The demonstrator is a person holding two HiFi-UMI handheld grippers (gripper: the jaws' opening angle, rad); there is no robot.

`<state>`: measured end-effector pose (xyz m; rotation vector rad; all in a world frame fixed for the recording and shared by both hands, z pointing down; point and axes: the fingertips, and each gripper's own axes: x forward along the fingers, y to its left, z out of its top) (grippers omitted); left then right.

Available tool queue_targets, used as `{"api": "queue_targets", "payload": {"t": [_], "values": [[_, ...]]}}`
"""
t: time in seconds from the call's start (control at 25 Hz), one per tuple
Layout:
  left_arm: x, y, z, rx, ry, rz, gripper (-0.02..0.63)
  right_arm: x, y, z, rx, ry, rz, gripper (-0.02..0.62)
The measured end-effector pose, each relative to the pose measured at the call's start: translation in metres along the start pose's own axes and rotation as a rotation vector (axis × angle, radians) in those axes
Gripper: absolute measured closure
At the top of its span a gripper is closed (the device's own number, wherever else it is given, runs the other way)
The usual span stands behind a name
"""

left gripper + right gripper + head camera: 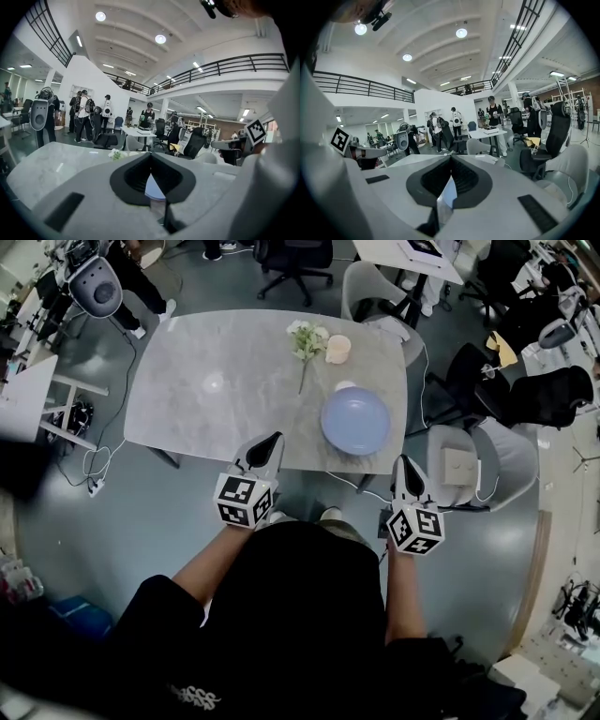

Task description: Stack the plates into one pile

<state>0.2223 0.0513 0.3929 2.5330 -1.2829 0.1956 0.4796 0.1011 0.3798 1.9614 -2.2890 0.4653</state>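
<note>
Table (216,381) ahead, grippers (275,439) (405,462) near-level (jaws together)

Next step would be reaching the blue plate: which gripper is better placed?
Left, probably. The left gripper, shut, hangs over the table edge with the blue plate straight ahead in its view; the right gripper, also shut, points past the table's corner.

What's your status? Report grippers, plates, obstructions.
Left gripper shut, empty; right gripper shut, empty. Blue plate on table, ahead between them, neither touching it. Flower sprig and cup beyond it, nothing blocking.
</note>
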Motion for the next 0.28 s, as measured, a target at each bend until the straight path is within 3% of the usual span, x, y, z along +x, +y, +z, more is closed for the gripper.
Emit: {"api": "queue_targets", "payload": {"t": [0.28], "values": [[-0.002, 0.004, 0.000, 0.020, -0.016, -0.031, 0.591, 0.006, 0.014, 0.012, -0.113, -0.025, -0.046, 0.583]]}}
